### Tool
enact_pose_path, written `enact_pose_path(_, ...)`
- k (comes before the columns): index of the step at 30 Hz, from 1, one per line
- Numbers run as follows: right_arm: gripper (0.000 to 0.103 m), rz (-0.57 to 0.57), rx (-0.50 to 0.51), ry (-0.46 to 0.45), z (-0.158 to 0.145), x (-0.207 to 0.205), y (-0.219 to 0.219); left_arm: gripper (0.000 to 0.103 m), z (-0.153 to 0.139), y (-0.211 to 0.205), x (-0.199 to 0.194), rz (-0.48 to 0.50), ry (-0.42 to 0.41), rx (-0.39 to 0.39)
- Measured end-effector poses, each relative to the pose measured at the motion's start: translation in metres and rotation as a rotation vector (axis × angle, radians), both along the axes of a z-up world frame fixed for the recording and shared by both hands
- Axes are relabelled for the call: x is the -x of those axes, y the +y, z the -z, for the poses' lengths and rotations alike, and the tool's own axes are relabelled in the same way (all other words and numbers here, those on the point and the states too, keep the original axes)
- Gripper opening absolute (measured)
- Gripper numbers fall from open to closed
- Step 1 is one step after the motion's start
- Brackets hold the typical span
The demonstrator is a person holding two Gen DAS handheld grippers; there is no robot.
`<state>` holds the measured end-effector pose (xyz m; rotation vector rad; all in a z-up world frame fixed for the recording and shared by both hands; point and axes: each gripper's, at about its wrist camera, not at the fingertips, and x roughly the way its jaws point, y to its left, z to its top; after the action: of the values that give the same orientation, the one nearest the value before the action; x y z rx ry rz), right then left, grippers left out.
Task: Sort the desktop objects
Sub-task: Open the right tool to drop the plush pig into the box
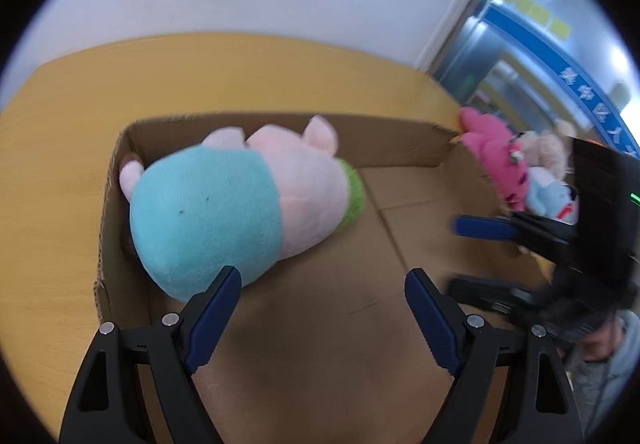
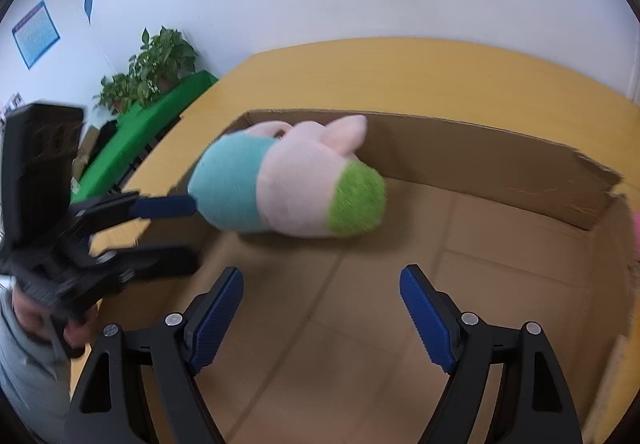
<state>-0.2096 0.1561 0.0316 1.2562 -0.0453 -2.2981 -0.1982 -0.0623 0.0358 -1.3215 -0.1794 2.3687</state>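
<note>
A plush pig (image 1: 240,204) in pink, with a teal shirt and a green end, lies blurred in the left far corner of an open cardboard box (image 1: 400,144). My left gripper (image 1: 320,280) hovers open over the box floor, its left finger just in front of the pig's teal side, nothing between its pads. In the right wrist view the pig (image 2: 288,188) rests by the box's far wall (image 2: 480,152). My right gripper (image 2: 322,276) stands open and empty over the floor, short of the pig. Each view shows the other gripper at its edge, also open: right gripper (image 1: 460,256), left gripper (image 2: 192,232).
The box sits on a yellow wooden table (image 1: 60,164). Past its right corner lie a bright pink plush (image 1: 492,148) and a beige bear plush (image 1: 548,148). A green-covered bench with potted plants (image 2: 160,60) stands by the white wall. A person's hand (image 2: 76,328) grips the left tool.
</note>
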Motion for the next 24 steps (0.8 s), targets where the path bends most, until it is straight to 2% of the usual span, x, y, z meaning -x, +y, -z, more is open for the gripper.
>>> enact_pose_path(2,0.082,0.006,-0.014,-0.015,0.0,-0.02,0.023,0.084,0.009,0.006,0.012,-0.026,-0.016,0.029)
enact_pose_path(6,0.082,0.051,-0.033,-0.049,0.001,-0.05,0.058,0.084,0.004,0.009,0.019,-0.052,0.015,0.082)
enact_pose_path(10,0.082,0.081,-0.079,-0.037,0.006,-0.083,0.082,0.083,0.005,0.017,0.017,-0.069,0.058,0.191)
enact_pose_path(12,0.082,0.094,-0.109,-0.044,0.013,-0.096,0.1,0.083,0.011,0.022,0.014,-0.061,0.052,0.229)
enact_pose_path(17,0.082,0.124,-0.139,-0.091,0.03,-0.114,0.123,0.083,0.023,0.015,0.008,-0.054,-0.031,0.21)
enact_pose_path(19,0.082,0.117,-0.184,-0.072,0.031,-0.117,0.122,0.083,0.03,0.011,0.01,-0.064,-0.072,0.198)
enact_pose_path(23,0.082,0.09,-0.23,-0.061,0.032,-0.119,0.119,0.083,0.041,-0.003,0.021,-0.129,-0.126,0.151)
enact_pose_path(24,0.082,0.084,-0.245,-0.057,0.032,-0.12,0.118,0.079,0.043,-0.008,0.025,-0.154,-0.135,0.134)
